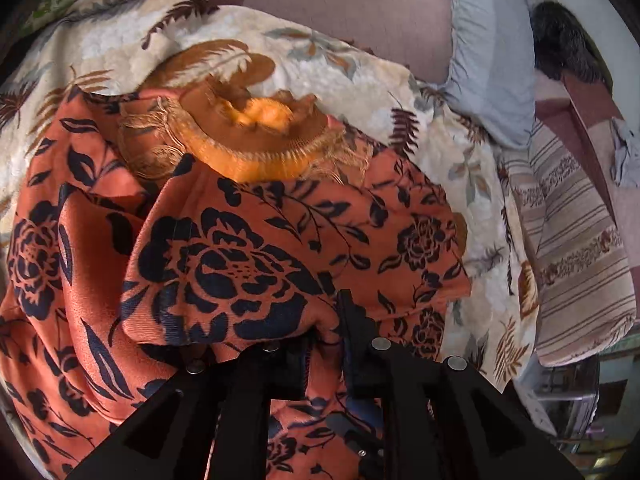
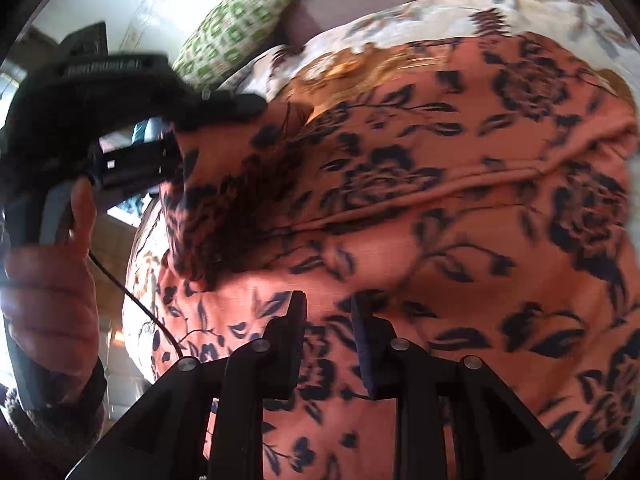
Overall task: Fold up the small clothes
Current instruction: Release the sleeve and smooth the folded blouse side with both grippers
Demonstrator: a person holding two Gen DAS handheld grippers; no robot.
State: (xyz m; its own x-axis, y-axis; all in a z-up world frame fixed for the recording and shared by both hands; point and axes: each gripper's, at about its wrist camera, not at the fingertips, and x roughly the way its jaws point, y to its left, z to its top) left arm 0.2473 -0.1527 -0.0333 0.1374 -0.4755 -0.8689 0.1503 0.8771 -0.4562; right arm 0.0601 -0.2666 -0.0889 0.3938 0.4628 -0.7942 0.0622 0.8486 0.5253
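An orange garment (image 1: 248, 248) with dark flowers lay bunched on a blanket (image 1: 120, 52); the left gripper (image 1: 324, 320) pinched its fold, the right gripper (image 2: 328, 312) stood narrowly parted above it.

The orange garment with dark flower print (image 1: 248, 264) lay on the cream leaf-patterned blanket (image 1: 120, 44), bunched straight before the left hand-held gripper (image 1: 320, 320), with a fold between its fingers. Beyond it lay an orange fringed cloth (image 1: 248, 140). To that gripper's right lay a grey-blue pillow (image 1: 488, 60) and a striped cloth (image 1: 576, 264). The garment also lay under the right hand-held gripper (image 2: 328, 320), with the green-and-white patterned pillow (image 2: 240, 12) beyond to its left.
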